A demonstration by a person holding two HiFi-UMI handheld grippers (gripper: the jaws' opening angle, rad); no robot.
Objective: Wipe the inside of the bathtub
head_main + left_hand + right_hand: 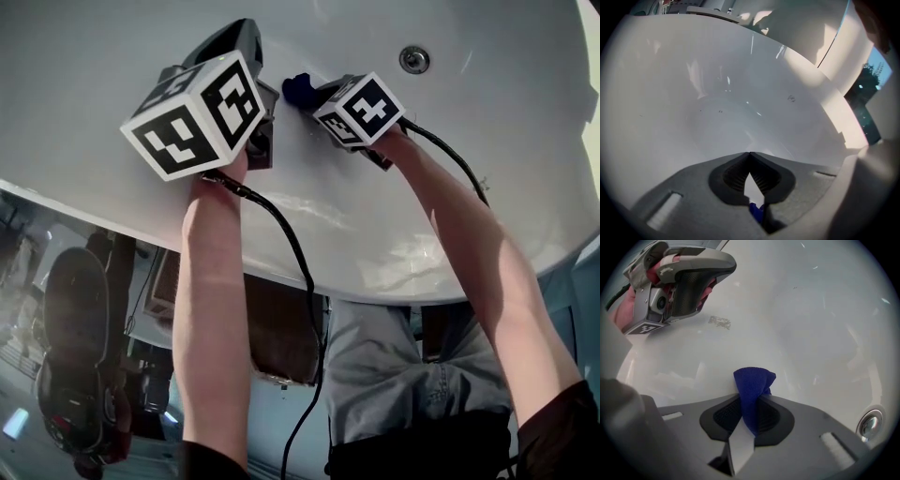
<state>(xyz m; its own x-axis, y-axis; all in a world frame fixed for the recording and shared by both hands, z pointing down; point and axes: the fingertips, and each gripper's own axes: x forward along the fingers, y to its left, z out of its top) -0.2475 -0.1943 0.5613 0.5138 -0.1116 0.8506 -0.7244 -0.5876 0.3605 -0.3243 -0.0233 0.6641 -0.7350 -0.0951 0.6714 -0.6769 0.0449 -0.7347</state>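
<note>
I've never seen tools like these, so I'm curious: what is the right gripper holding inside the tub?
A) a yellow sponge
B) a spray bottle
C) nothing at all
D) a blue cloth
D: in the right gripper view, a blue cloth sticks up, pinched between the closed jaws of the right gripper, with the white bathtub wall behind it.

Bathtub [375,234]: smooth, glossy white.
Cloth [751,385]: deep blue, fuzzy fabric.
Round fitting [413,59] in the bathtub: shiny metal.
Right hand-held gripper [750,401]: matt grey plastic.
</note>
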